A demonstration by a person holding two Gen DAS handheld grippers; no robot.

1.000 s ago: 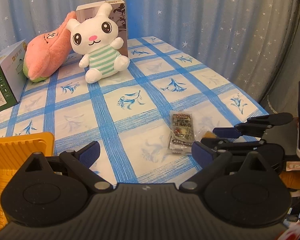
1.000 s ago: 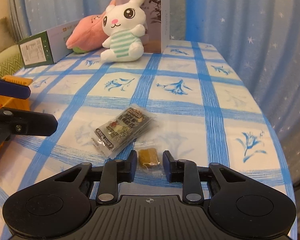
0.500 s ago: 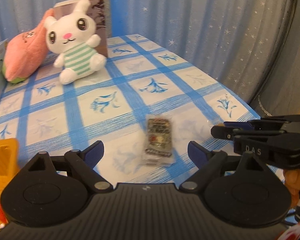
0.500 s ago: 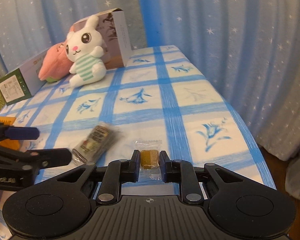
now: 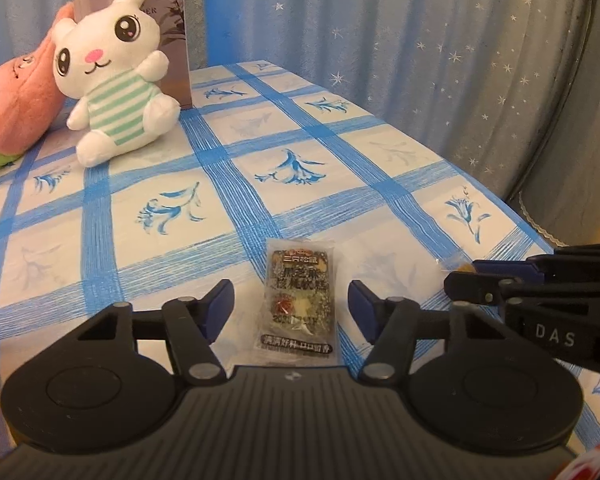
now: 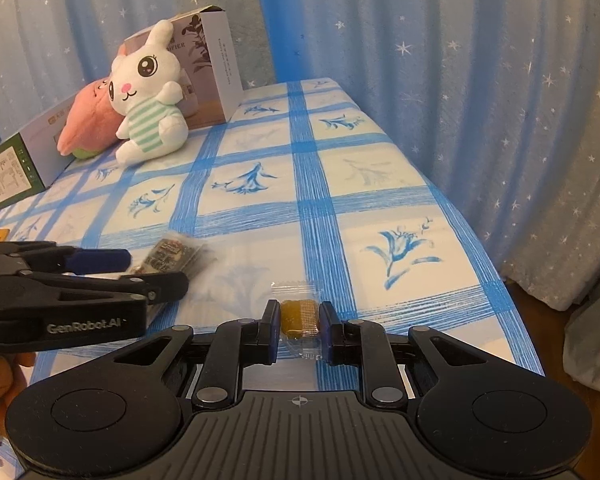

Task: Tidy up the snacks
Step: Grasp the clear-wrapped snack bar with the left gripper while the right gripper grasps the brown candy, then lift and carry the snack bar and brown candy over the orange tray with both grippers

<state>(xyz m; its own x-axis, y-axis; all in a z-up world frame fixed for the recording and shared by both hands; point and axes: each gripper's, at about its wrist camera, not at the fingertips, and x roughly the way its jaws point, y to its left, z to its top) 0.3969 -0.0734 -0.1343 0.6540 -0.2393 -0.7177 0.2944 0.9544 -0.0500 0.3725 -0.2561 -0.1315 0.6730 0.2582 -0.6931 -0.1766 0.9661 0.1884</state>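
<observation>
Counter (image 5: 340,168) in blue-checked cloth under both my tools. White bunny plush (image 5: 112,80) sits at far end against box (image 6: 216,68), pink plush (image 5: 16,112) beside it. My left hand-held gripper (image 5: 290,306) spread wide, dark snack packet (image 5: 300,304) flat on cloth between its fingers, untouched. My right hand-held gripper (image 6: 299,326) pinches small amber candy in clear wrapper (image 6: 300,316), at near edge.

Dark printed snack packet (image 5: 300,300): flat on the blue-checked tablecloth (image 5: 340,168), between the left gripper's (image 5: 291,300) spread fingers.
Small clear-wrapped golden candy (image 6: 299,317): right of the packet, between the right gripper's (image 6: 299,322) fingers.
White plush rabbit (image 5: 114,80): far back-left, before a tall printed carton (image 6: 216,64).
</observation>
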